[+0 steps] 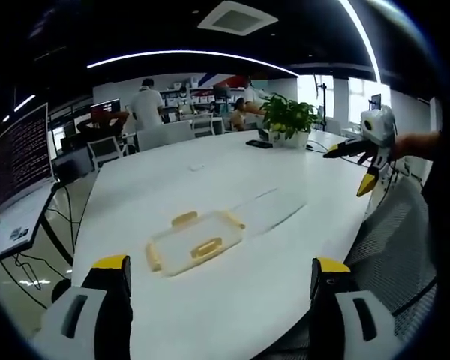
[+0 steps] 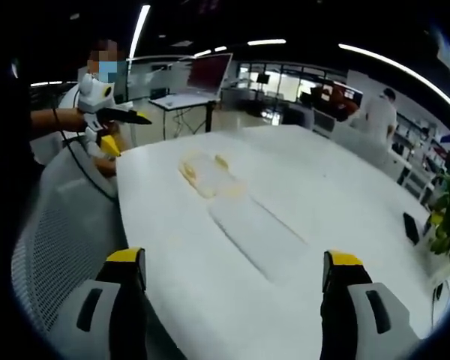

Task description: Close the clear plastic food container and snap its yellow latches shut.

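left gripper view: my left gripper has its jaws spread wide, nothing between them; the clear container with yellow latches lies on the white tabletop near its near edge, ahead of the jaws; my right gripper hangs at the tabletop's right edge, well apart from the container.
right gripper view: my right gripper's jaws stand apart and empty; the container sits toward the tabletop's far left corner, a clear flat sheet just beside it; my left gripper hovers off the left edge.

We see bright ceiling light strips, glare off white desk; strong fisheye bending at edges; right gripper view softly blurred.
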The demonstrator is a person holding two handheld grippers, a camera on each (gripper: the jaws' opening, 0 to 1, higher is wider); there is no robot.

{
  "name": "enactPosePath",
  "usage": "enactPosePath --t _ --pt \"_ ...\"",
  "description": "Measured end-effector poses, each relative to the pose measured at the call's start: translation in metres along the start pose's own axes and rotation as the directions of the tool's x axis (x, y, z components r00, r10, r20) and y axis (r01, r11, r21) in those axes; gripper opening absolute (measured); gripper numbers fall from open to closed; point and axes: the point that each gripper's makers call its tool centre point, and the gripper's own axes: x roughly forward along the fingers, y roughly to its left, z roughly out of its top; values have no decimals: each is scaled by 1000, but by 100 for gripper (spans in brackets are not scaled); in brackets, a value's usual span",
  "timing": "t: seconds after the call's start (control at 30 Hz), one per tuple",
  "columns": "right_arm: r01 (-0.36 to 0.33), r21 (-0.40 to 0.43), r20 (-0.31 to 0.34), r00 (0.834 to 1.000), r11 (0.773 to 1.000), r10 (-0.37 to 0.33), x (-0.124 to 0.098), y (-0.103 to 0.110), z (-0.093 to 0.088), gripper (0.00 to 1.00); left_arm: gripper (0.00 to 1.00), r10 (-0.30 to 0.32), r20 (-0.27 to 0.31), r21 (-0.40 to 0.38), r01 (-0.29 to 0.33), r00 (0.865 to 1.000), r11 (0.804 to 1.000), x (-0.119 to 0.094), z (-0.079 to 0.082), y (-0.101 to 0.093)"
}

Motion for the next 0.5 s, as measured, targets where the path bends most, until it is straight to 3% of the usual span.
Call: enactPosePath --t 0.5 --pt "-46 -52 -6 999 998 45 19 -1 16 96 96 -8 -14 20 9 1000 1000 7 3 9"
